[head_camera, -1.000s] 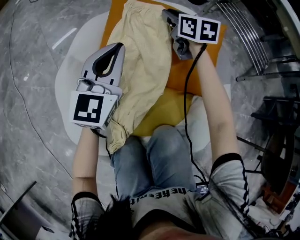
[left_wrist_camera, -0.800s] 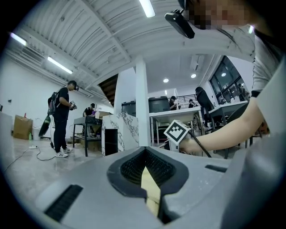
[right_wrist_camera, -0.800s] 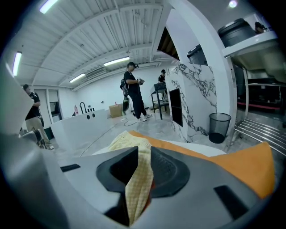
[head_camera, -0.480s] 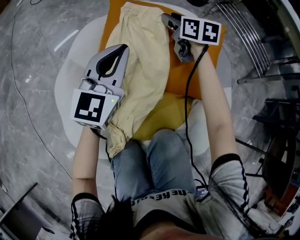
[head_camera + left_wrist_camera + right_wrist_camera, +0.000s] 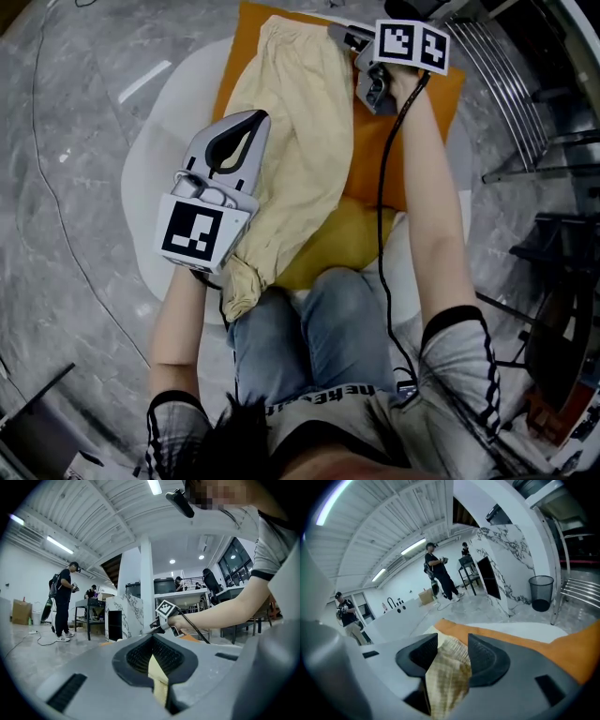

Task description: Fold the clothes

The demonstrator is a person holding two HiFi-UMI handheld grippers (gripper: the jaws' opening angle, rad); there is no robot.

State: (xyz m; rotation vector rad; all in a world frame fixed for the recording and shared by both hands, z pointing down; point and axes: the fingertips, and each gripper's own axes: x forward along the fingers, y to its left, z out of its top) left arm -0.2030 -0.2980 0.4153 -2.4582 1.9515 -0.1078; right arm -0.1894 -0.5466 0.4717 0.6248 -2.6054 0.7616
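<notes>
A cream garment (image 5: 295,141) lies lengthwise over an orange cloth (image 5: 380,155) on the white round table (image 5: 150,178). Its near end hangs crumpled by my knees (image 5: 309,319). My left gripper (image 5: 251,120) is at the garment's left edge, shut on a fold of cream fabric (image 5: 158,679) pinched between its pads. My right gripper (image 5: 345,37) is at the garment's far right corner. Its jaws are opening, and the checked cream cloth (image 5: 447,672) lies loosely in the wide gap between the pads (image 5: 485,656).
A yellow cloth (image 5: 337,234) shows under the orange one at the near side. A metal rack (image 5: 497,75) stands at the right, and a black cable (image 5: 382,187) runs along my right arm. People, tables and a bin (image 5: 541,592) stand in the room beyond.
The right gripper's jaws have spread apart around the garment's far corner. Both grippers and the garment sit slightly farther right in the head view. The left gripper keeps its grip.
</notes>
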